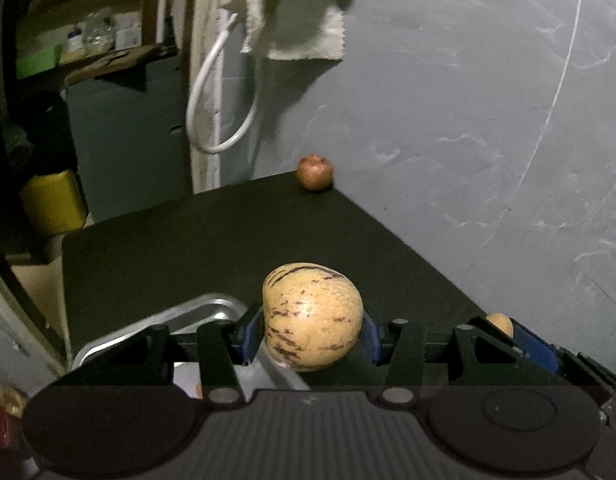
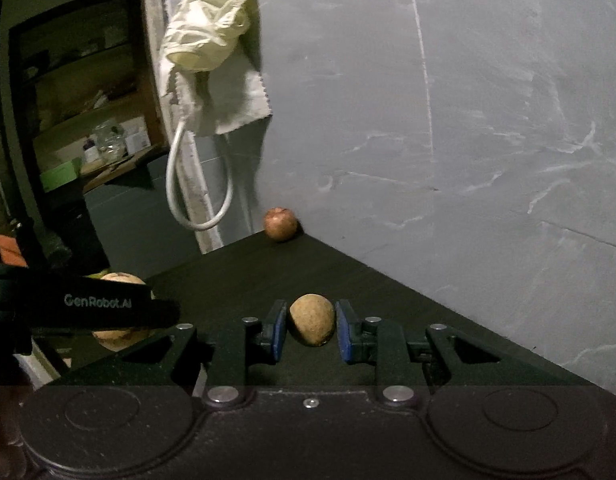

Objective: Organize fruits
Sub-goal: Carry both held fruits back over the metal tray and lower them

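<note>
Left gripper [image 1: 312, 330] is clamping a smooth streaked melon [image 1: 312, 316]; right gripper [image 2: 311, 330] is pinching a rough brown fruit [image 2: 311, 319]. Both are hanging over open matte-black table [image 1: 188, 240]; a round reddish apple [image 1: 314, 172] is sitting at the far corner against the wall [image 1: 467, 120].

Striped yellow melon [image 1: 312, 316]: large, cream-skinned with purple streaks, clamped at 6 o'clock of the left wrist view. Small brown fruit [image 2: 311, 319]: oval, matte, likewise held. Reddish round fruit [image 1: 314, 172]: resting at the table's far corner, 12 o'clock.

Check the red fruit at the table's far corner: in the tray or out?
Out. The red fruit sits on the bare dark table at the wall corner; the metal tray is at the near edge.
</note>
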### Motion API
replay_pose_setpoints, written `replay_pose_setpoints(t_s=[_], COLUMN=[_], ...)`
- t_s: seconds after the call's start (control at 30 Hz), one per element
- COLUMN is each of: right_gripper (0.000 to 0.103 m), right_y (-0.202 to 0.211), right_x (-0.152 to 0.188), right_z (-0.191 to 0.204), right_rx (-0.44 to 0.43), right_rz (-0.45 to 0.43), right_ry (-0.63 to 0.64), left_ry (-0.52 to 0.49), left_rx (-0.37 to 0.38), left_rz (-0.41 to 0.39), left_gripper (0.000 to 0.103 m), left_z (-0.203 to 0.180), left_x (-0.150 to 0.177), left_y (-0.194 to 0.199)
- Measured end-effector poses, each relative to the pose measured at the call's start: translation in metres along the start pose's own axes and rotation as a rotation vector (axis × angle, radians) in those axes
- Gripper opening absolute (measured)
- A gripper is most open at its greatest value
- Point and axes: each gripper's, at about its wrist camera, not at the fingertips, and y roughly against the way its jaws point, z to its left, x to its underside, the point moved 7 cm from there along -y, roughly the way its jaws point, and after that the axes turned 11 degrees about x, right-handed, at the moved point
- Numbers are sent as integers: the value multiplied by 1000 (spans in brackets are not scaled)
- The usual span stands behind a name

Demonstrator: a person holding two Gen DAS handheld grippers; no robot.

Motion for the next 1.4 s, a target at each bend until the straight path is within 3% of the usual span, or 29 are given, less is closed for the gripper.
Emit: replay_pose_setpoints(t_s=[0.33,0.67,1.03,1.4], right_gripper=[28,28,28,28], right_y=[17,36,65,67], right_x=[25,49,77,97], right_z=[8,19,37,38], right_rx=[-88,-197,-314,-358], right_rz=[17,39,66,135], right_ry=[95,188,290,340], left_ry=[39,116,116,96], left_rx=[-30,-69,-72,-37], left_rz=[-44,-38,23,85], left_gripper=[53,53,53,53], left_z=[23,51,65,59], left_x=[35,71,85,91], left_y=[40,68,65,52])
